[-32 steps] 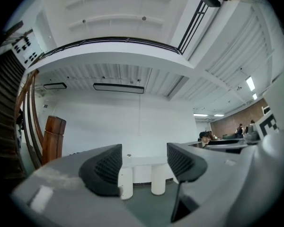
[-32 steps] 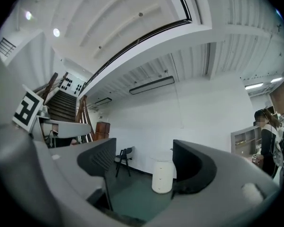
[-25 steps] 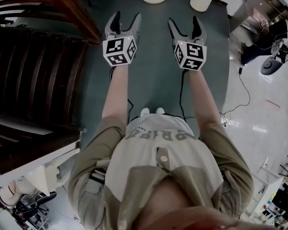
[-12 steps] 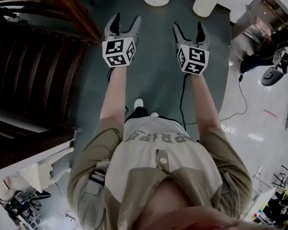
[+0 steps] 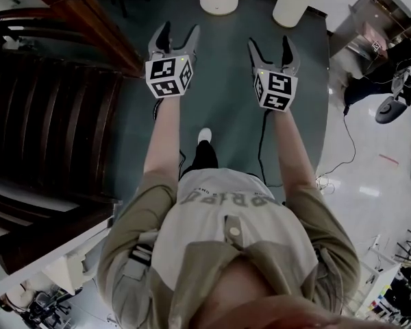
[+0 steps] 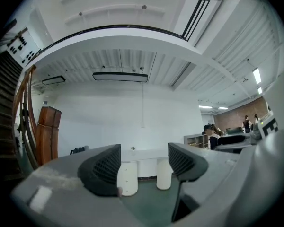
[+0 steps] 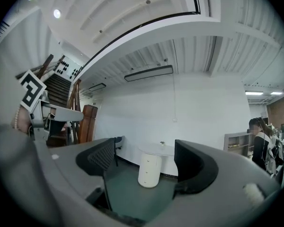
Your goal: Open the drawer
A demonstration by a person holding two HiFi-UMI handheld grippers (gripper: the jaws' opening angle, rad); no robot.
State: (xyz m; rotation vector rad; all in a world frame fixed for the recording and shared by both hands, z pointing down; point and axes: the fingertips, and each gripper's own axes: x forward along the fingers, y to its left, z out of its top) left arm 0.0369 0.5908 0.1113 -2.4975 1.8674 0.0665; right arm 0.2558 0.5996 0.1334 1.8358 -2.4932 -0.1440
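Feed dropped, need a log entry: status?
Left claw, right claw open, empty. White drawer unit ahead, untouched. Nothing seen in the way.

A dark wooden staircase [image 5: 48, 115] with ribbed treads fills one side of the room. Just beside the staircase lies a dull green carpet [image 5: 219, 81]. On the carpet's far side from the staircase, a glossy white floor [image 5: 370, 184] carries a black cable [image 5: 322, 180]. At the staircase foot a brown newel post [image 6: 48, 131] stands before a plain white wall [image 6: 132, 112]. Beside the staircase top, a slatted white ceiling [image 6: 132, 60] holds a long lamp [image 6: 120, 76]; well away from the staircase runs a brick wall [image 6: 229, 119]
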